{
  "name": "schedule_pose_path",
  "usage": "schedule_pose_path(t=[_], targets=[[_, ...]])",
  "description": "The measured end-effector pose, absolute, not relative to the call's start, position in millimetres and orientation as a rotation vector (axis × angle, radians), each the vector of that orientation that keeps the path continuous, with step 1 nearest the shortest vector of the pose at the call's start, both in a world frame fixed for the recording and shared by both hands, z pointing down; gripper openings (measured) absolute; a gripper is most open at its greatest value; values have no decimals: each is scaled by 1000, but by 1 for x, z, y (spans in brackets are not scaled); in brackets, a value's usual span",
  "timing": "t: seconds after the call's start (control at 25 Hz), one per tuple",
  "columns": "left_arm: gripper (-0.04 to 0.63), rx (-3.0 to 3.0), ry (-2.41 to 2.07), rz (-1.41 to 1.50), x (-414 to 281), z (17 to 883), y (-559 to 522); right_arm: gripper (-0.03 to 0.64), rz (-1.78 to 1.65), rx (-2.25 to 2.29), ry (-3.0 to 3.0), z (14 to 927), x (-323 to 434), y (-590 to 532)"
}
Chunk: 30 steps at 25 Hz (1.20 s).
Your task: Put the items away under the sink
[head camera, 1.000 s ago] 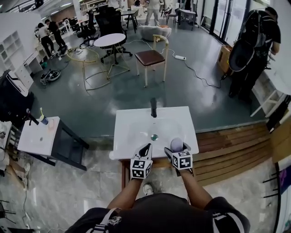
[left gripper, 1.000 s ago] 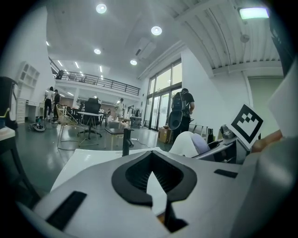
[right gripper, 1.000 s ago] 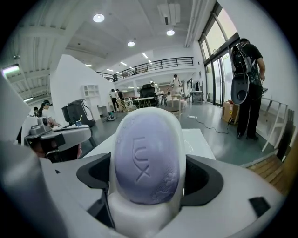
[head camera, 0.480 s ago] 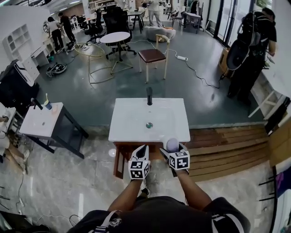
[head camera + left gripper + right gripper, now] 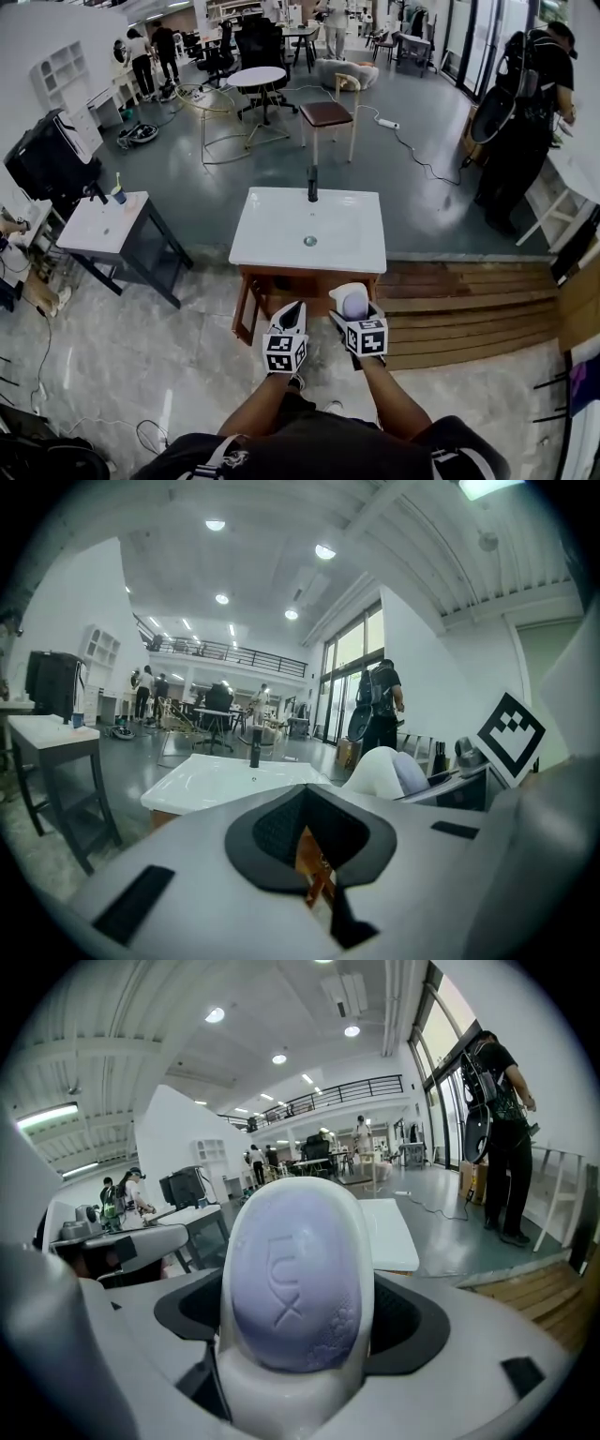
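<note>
Right gripper view, letters on held soap point(image 5: 295, 1279), unreadable overhead

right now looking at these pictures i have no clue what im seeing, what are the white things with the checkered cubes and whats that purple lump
There is no robot here. A person holds a two-jaw gripper in each hand, and the cubes with square markers are part of those grippers.

The wide picture comes from a camera on the person's head, looking down. It shows the left gripper and the right gripper in front of a white sink on a wooden cabinet. The sink has a black tap and a drain.

The other two pictures come from a camera riding on each gripper, looking along its jaws. The left gripper's jaws are shut on nothing. The right gripper is shut on a white soap dish holding a lilac bar of soap.
</note>
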<state>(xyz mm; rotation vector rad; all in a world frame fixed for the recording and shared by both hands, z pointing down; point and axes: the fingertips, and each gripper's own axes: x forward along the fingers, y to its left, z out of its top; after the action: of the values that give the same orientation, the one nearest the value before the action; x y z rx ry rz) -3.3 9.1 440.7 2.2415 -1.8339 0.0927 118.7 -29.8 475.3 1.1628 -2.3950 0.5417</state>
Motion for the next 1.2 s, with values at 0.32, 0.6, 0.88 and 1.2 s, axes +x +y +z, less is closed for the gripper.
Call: schedule_pose_path(t=[0.32, 0.6, 0.88, 1.2], targets=[[8, 2254, -1821, 118, 7, 436, 34, 466, 520, 1157, -2405, 476, 124, -4], [6, 2324, -1755, 126, -2, 441, 43, 466, 525, 1184, -2432, 480, 102, 2], [8, 2363, -1752, 116, -42, 445, 33, 466, 507, 1251, -2410, 488, 78, 0], [6, 2357, -1716, 94, -82, 467, 19, 466, 517, 1282, -2371, 507, 47, -17]])
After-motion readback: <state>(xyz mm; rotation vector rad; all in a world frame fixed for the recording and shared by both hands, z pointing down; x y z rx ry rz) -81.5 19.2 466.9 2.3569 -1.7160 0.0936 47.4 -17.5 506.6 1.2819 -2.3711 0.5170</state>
